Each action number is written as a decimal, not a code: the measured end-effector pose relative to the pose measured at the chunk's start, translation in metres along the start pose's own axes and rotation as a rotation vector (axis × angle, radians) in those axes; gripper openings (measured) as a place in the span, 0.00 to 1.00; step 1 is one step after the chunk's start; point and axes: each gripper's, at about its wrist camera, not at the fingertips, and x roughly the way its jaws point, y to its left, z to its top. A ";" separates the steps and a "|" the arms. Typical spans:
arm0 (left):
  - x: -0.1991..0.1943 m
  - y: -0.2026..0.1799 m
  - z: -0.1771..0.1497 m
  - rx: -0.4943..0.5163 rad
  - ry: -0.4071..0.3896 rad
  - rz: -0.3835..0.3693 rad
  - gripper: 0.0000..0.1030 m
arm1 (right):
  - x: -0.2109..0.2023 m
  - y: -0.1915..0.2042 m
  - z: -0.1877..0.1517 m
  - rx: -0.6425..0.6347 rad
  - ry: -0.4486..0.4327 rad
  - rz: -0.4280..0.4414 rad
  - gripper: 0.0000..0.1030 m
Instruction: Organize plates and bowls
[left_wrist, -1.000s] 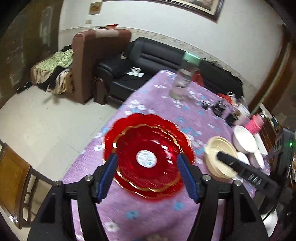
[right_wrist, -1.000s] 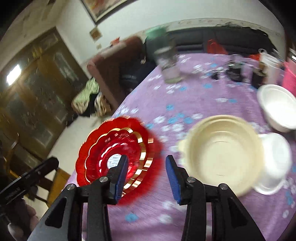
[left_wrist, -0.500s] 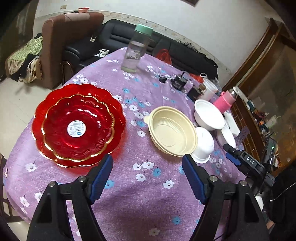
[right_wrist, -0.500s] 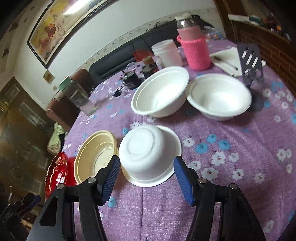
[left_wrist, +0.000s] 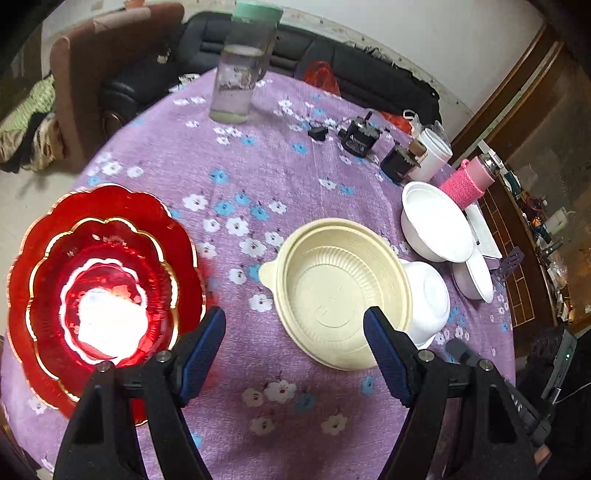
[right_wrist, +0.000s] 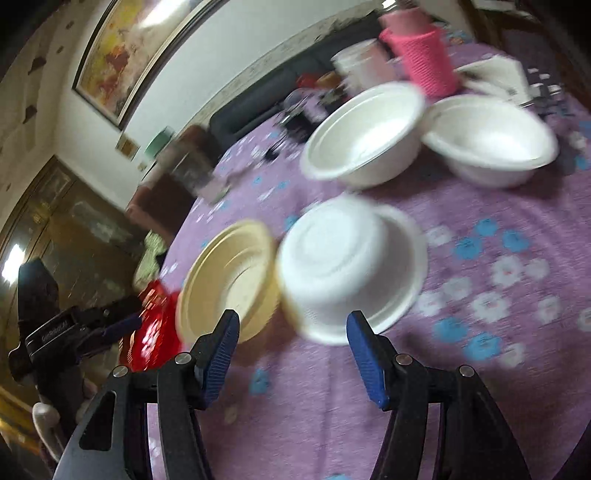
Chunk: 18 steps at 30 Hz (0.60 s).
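Stacked red scalloped plates (left_wrist: 103, 295) lie at the table's left. A cream bowl (left_wrist: 340, 291) sits upright in the middle, touching an upside-down white bowl (left_wrist: 428, 299). Two more white bowls (left_wrist: 436, 225) stand upright behind. My left gripper (left_wrist: 295, 350) is open and empty, above the cloth between the red plates and the cream bowl. My right gripper (right_wrist: 291, 343) is open and empty, just in front of the upside-down white bowl (right_wrist: 351, 266) and the cream bowl (right_wrist: 229, 280). The red plates (right_wrist: 155, 332) show at its left.
A purple flowered cloth (left_wrist: 258, 166) covers the round table. A glass jar with a green lid (left_wrist: 243, 70), a pink-sleeved bottle (left_wrist: 472, 181), a white cup (left_wrist: 436, 155) and small dark gadgets (left_wrist: 358, 136) stand at the back. Sofas lie beyond the table.
The left gripper has moved forward and lower toward the cream bowl. The right gripper has closed in on the upside-down white bowl. Both stay open.
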 end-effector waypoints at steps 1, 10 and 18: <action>0.000 -0.004 -0.002 0.014 -0.001 -0.017 0.74 | -0.005 -0.005 0.003 -0.004 -0.027 -0.035 0.63; 0.000 -0.045 -0.046 0.160 0.029 -0.160 0.74 | -0.033 -0.039 0.064 0.005 -0.191 -0.273 0.63; 0.003 -0.090 -0.080 0.324 0.030 -0.282 0.74 | -0.043 -0.109 0.070 0.256 -0.164 -0.318 0.62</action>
